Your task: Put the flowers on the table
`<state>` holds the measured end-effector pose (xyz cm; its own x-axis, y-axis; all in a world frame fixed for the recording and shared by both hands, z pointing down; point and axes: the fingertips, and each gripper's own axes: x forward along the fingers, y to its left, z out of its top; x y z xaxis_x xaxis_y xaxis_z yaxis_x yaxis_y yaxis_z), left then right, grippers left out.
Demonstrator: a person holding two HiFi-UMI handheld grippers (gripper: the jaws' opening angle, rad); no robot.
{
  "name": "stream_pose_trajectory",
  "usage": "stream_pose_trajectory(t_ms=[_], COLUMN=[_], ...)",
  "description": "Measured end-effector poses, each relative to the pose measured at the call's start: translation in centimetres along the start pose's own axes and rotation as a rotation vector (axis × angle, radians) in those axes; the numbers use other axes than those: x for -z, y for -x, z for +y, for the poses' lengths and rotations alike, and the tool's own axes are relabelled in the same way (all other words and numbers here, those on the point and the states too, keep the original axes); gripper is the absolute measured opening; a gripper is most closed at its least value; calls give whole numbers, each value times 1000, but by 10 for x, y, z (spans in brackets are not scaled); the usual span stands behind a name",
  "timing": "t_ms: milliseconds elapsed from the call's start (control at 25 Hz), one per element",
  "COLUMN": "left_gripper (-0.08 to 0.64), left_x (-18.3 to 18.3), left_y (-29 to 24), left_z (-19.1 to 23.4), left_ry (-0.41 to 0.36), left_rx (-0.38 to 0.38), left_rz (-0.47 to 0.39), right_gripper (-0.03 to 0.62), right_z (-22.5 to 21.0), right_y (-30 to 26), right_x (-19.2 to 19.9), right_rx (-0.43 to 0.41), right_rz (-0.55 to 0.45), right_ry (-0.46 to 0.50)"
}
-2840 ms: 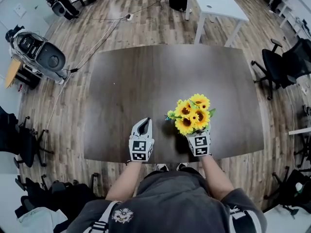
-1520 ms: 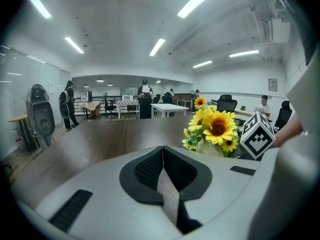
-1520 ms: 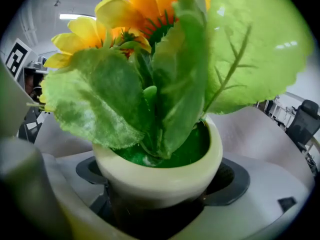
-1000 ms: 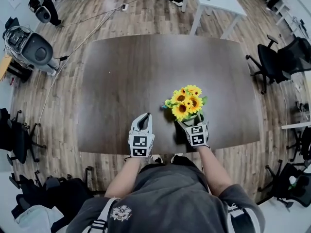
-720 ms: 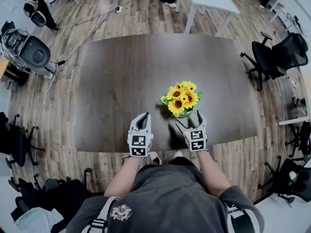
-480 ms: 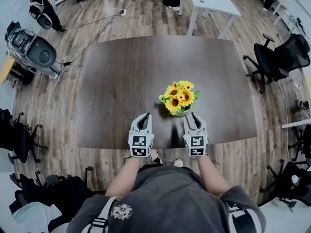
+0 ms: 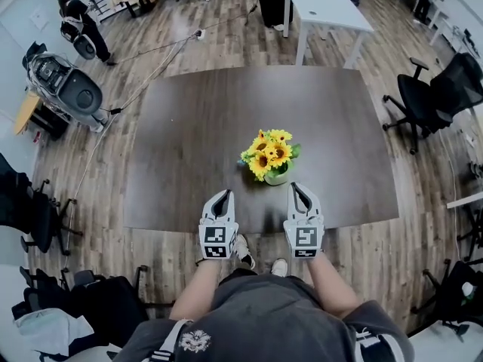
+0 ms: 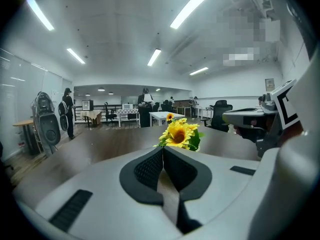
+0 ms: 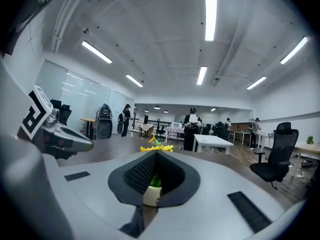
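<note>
A bunch of yellow sunflowers (image 7: 268, 153) in a small pale pot (image 7: 276, 176) stands upright on the dark brown table (image 7: 204, 119), near its front middle. My right gripper (image 7: 299, 188) is just in front of the pot, apart from it, jaws shut on nothing. My left gripper (image 7: 219, 196) hovers at the front edge, left of the pot, also shut and empty. In the left gripper view the sunflowers (image 8: 179, 134) rise just beyond the closed fingertips of the left gripper (image 8: 163, 149). In the right gripper view the pot (image 9: 151, 194) shows behind the right gripper (image 9: 155, 154).
A white table (image 7: 328, 2) stands beyond the far edge. Black office chairs (image 7: 426, 96) are at the right, and a wheeled machine (image 7: 64, 85) and cables at the left. A person (image 7: 75, 21) stands far left. The holder's shoes (image 7: 241, 251) are at the table's front edge.
My right gripper let go of the pot, drew back toward the front edge and closed its jaws. The flowers now stand free on the table. The left gripper stayed put.
</note>
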<state>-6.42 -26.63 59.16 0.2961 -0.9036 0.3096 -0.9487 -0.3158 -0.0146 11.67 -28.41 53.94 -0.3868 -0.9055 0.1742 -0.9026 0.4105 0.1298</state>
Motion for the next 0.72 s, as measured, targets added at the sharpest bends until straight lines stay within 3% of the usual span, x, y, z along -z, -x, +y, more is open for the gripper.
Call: stream_pose_trajectory(t_ms=[360,720], left_gripper=[8,8], left_x=[-10,-25], left_y=[32,48], left_z=[-31,-39], left_ry=[25,-1], left_rx=[-30,-74], left_rz=[-54,-87], right_gripper=[24,23], right_z=[3,4], right_y=[30,47], right_x=[-21,-30], right_rx=[-56,-100], right_rz=[-79,-119], right_ry=[-2,15])
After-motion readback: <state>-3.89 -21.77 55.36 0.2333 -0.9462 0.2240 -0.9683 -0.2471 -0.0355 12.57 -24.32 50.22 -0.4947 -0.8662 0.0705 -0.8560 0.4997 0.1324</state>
